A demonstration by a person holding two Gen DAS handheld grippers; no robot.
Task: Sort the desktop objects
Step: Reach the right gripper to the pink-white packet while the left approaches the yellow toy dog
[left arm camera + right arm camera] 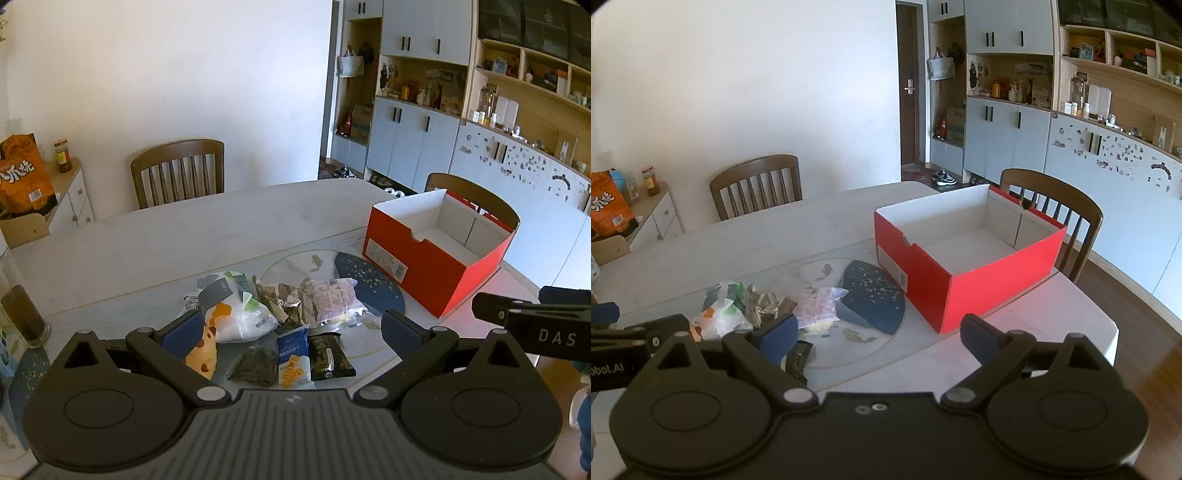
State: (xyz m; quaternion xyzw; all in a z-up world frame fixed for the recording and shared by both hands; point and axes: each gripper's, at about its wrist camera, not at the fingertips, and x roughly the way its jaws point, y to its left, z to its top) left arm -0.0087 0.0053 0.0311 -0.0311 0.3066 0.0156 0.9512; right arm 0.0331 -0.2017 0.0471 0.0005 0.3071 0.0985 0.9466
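Note:
A heap of snack packets lies on the white table (184, 236): a white and orange bag (240, 314), a pink clear packet (332, 299), a blue packet (293, 354), a black bar (328, 356) and a dark green packet (255, 365). My left gripper (291, 328) is open and empty just above the near side of the heap. An open red box (960, 254) stands to the right, empty inside; it also shows in the left wrist view (428, 254). My right gripper (879, 332) is open and empty, in front of the box and right of the heap (768, 310).
A dark blue speckled mat (875, 299) lies between heap and box. Two wooden chairs (757, 184) (1056, 210) stand at the far and right table edges. A dark jar (24, 314) stands at the left. Cabinets line the right wall.

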